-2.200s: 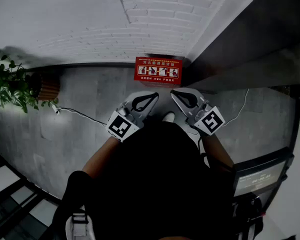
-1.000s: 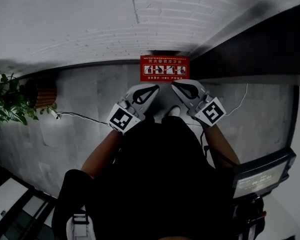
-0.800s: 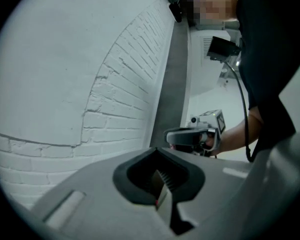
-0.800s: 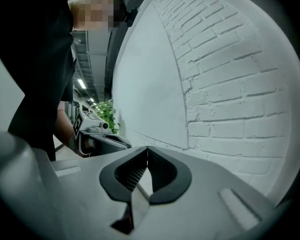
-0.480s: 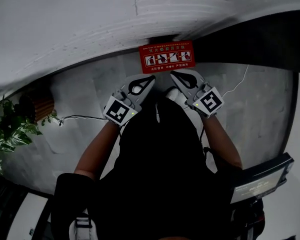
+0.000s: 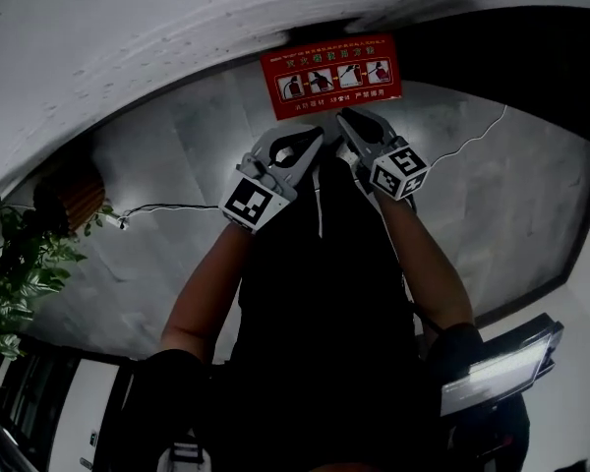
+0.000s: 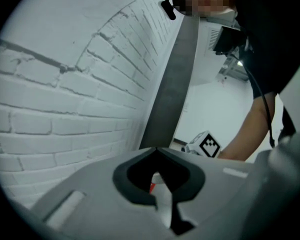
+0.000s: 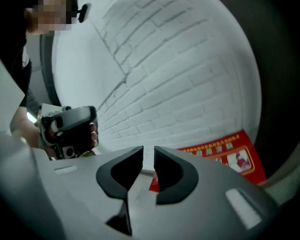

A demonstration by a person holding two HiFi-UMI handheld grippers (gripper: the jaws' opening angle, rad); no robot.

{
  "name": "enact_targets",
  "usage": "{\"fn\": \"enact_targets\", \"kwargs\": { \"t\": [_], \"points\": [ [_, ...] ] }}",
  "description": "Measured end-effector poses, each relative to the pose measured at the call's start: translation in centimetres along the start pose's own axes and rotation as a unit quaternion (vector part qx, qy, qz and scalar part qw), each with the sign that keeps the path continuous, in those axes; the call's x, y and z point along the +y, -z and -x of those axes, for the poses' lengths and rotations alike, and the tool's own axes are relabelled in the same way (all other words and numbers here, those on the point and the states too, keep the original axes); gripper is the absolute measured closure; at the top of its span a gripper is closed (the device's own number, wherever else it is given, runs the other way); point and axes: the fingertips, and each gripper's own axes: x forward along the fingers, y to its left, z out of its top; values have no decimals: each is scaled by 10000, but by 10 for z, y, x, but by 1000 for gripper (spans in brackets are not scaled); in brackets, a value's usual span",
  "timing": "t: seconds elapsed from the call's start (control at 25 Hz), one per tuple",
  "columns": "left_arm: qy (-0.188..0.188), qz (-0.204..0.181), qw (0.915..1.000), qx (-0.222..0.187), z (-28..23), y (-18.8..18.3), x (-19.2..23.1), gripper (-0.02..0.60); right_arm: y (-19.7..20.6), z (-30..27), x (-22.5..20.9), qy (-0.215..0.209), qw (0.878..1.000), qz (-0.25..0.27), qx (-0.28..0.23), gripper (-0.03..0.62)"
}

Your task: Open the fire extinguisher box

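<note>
Now red box point(image 6: 331, 75) just ahead; left gripper point(image 7: 156, 149) fingers clenched, right gripper point(image 8: 148, 149) fingers just parting, empty.

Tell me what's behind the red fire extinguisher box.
A white brick wall stands right behind the red box. Whatever is inside is hidden by its printed face.

A white-painted brick wall point(image 6: 128, 28) curves across the top, and a grey slab floor point(image 6: 157, 254) spreads from its foot in dim, even light. Low at the wall's left end stand a ribbed brown pot point(image 6: 67, 193) and a leafy green plant point(image 6: 20, 273), and a thin white cable point(image 6: 162, 206) trails over the floor nearby. At the wall's right end a dark panel point(image 6: 531, 37) begins, and well away from the wall a lit screen point(image 6: 497, 370) glows
</note>
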Motion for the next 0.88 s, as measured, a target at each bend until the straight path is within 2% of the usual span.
{"fn": "enact_targets", "kwargs": {
  "t": [0.12, 0.28, 0.4, 0.56, 0.72, 0.88],
  "points": [
    [13, -74, 9999, 134, -17, 33, 0, 581, 58, -2, -41, 391, 9945, -965, 116, 509],
    [-111, -50, 9995, 292, -39, 75, 7, 581, 116, 4, -86, 784, 9755, -2049, 160, 450],
    [-170, 34, 9989, 437, -45, 100, 10, 581, 140, 3, -107, 956, 9592, -2662, 10, 437],
    [-294, 157, 9976, 600, -56, 132, 15, 581, 150, -5, -131, 1002, 9314, -3464, -490, 409],
    [-428, 338, 9962, 680, -64, 151, 22, 581, 161, -19, -147, 1023, 9118, -3917, -690, 404],
    [-529, 413, 9956, 656, -75, 156, 23, 581, 172, -28, -159, 988, 9059, -4066, -648, 404]
  ]
}}
